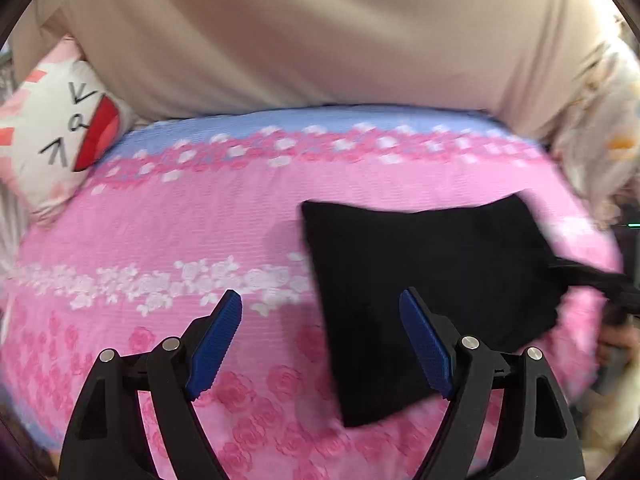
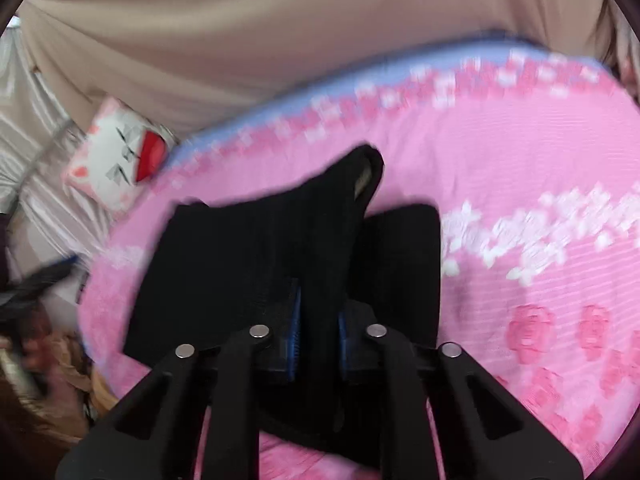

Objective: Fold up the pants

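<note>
The right tool (image 2: 318,320) is pinched nearly shut on a fold of the black pants (image 2: 256,256), the dark cloth bunched between its blue pads and rising in a soft ridge ahead of it. The left tool (image 1: 320,340) stands wide apart with nothing between its pads (image 1: 216,344), hanging above the pink flowered bedspread (image 1: 160,232) just left of the garment. The pants lie as a folded dark slab on the bed, one layer over another, toward the bed's near edge.

The cloth looks light, limp and thick enough to hold a crease loosely; it will likely drape and sag from any single pinch, and layers may slide apart. A hold at a corner or along a folded edge, both layers together, seems safest. A cartoon pillow (image 1: 52,132) sits well away at the bed's far side.
</note>
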Demonstrator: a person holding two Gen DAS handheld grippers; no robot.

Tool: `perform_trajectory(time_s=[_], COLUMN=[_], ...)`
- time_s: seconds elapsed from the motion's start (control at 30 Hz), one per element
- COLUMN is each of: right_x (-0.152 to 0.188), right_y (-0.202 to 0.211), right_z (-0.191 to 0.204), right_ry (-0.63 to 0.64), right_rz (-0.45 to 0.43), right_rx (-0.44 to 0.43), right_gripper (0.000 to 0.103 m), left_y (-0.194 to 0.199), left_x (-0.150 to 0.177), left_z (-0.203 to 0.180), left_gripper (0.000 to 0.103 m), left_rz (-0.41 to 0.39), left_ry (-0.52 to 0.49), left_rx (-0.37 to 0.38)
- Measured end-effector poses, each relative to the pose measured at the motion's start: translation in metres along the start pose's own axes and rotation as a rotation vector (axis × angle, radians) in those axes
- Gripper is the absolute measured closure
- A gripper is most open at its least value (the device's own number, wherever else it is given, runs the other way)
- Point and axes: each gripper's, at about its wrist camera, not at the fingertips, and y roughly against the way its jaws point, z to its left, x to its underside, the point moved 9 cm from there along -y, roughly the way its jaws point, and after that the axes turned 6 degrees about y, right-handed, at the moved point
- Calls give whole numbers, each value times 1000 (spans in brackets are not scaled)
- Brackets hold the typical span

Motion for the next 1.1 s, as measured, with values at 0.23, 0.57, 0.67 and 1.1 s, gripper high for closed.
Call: perform_trajectory(time_s=[0.23, 0.57, 0.67, 1.1], right_x=[44, -34, -18, -34], right_y=[-8, 15, -58, -83], right_z=[-60, 8, 17, -79], right_ry=[-135, 22, 36, -132], right_rz=[66, -93, 61, 81], right_rx=[84, 32, -14, 231], right_gripper=[61, 81, 98, 103], left_y=[-67, -42, -95, -130], left_x=[17, -30, -29, -31], left_z=[-17, -20, -29, -14], left_gripper=[23, 16, 15, 5], left_rz=[40, -115, 6, -13], left_ry=[-106, -35, -86, -33], left_rx=[-171, -165, -216, -217])
